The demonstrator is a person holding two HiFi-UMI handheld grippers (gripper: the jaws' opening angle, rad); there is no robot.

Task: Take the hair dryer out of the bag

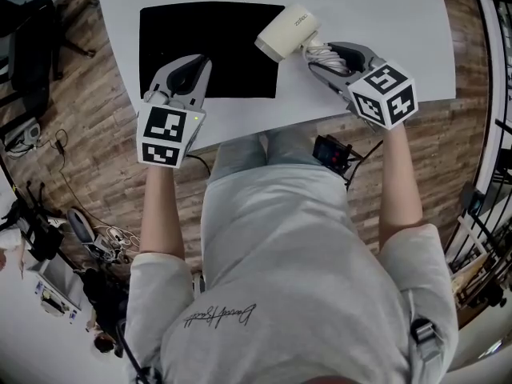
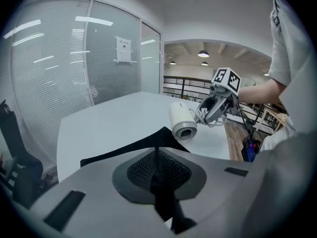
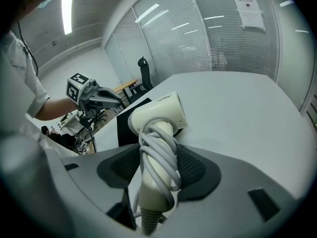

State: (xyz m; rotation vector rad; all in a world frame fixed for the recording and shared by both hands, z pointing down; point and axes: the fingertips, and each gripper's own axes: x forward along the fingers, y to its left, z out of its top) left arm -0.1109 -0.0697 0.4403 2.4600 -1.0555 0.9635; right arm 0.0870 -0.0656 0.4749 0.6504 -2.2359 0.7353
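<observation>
Head view only: both forearms reach forward over white table (image 1: pixel 384 14), black bag (image 1: pixel 208 38) spread at upper left. Left gripper view only: bag edge drawn up into peak at jaws. Both hands tilt downward. Left gripper (image 1: pixel 194 61): jaws almost together, pinching bag fabric. Right gripper (image 1: pixel 318 54): jaws wide, clamped on cord-wrapped handle of hair dryer (image 1: pixel 286 32). Dryer is out of bag, top centre, just right of it.

An office: tall glass partition walls with horizontal blinds (image 2: pixel 54 58), a paper notice (image 2: pixel 124 49) on one pane, a black swivel office chair (image 3: pixel 145 76) far left, a large white table (image 1: pixel 376 22), and a wood-plank floor (image 1: pixel 88 126).
</observation>
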